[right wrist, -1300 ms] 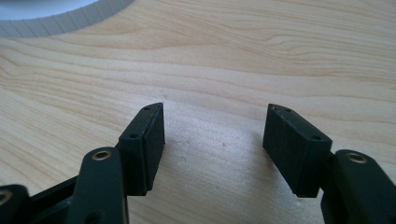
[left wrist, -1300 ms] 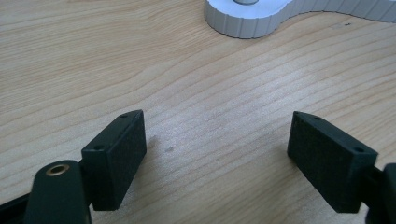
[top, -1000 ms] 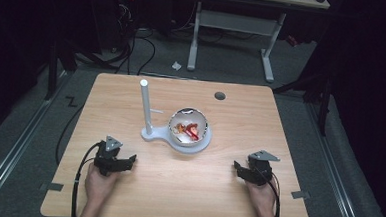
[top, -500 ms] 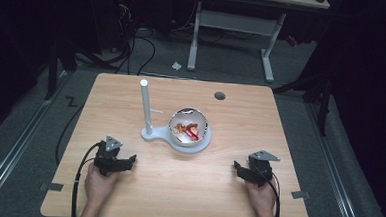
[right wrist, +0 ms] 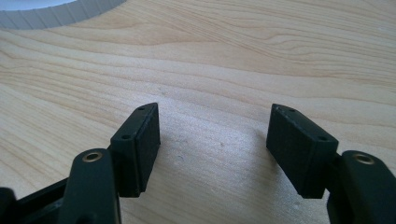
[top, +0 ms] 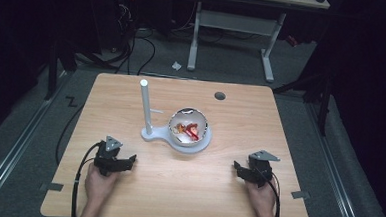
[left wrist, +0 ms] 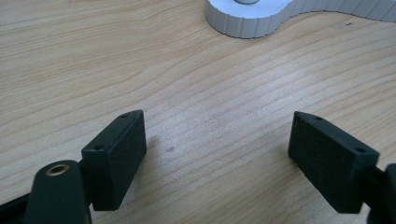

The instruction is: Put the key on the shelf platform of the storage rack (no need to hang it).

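Note:
A white stand with an upright pole (top: pixel 145 106) and a white bowl (top: pixel 199 139) sits at the middle of the wooden table (top: pixel 176 193). Small red and orange pieces (top: pixel 189 130) lie in the bowl. My left gripper (top: pixel 129 161) rests on the table near the front left, held by a hand, its jaws open over bare wood (left wrist: pixel 219 144). The stand's ridged base (left wrist: pixel 252 18) lies ahead of it. My right gripper (top: pixel 238 168) rests at the front right, also open with nothing between its jaws (right wrist: pixel 217 140). The base's rim (right wrist: pixel 56 11) shows at that view's top left.
A round hole (top: pixel 220 96) pierces the table near its far edge. Beyond the table stands a white desk frame (top: pixel 235 20), with cables (top: pixel 134 45) on the grey floor. A cable trails from each gripper toward the table's front edge.

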A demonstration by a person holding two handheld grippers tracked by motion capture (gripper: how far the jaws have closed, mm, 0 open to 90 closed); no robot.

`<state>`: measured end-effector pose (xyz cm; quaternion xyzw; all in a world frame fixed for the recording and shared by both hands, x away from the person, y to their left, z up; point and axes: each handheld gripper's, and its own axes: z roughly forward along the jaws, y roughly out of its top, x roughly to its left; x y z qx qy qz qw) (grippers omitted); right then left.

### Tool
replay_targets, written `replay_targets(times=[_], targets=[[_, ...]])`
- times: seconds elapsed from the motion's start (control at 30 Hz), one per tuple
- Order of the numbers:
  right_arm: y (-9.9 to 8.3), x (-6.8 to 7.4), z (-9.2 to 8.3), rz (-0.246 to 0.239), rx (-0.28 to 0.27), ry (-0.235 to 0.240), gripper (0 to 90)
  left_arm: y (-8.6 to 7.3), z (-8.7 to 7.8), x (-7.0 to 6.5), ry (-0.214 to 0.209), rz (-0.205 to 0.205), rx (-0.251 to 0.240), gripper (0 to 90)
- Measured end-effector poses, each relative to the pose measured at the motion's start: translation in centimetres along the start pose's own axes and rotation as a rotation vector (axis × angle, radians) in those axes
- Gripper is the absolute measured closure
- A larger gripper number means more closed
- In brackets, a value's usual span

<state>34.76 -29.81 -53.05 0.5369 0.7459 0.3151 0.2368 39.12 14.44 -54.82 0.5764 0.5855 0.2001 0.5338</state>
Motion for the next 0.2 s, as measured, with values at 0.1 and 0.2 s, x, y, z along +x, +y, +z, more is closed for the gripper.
replay_targets(times=[0.1,0.2], targets=[[0.0,-0.02,0.0,-0.002,0.0,0.0,35.4,0.0,0.0,0.0,0.0,0.0,0.0,19.7],[0.0,-0.02,0.01,-0.002,0.0,0.0,35.3,0.0,0.0,0.0,0.0,0.0,0.0,19.7]])
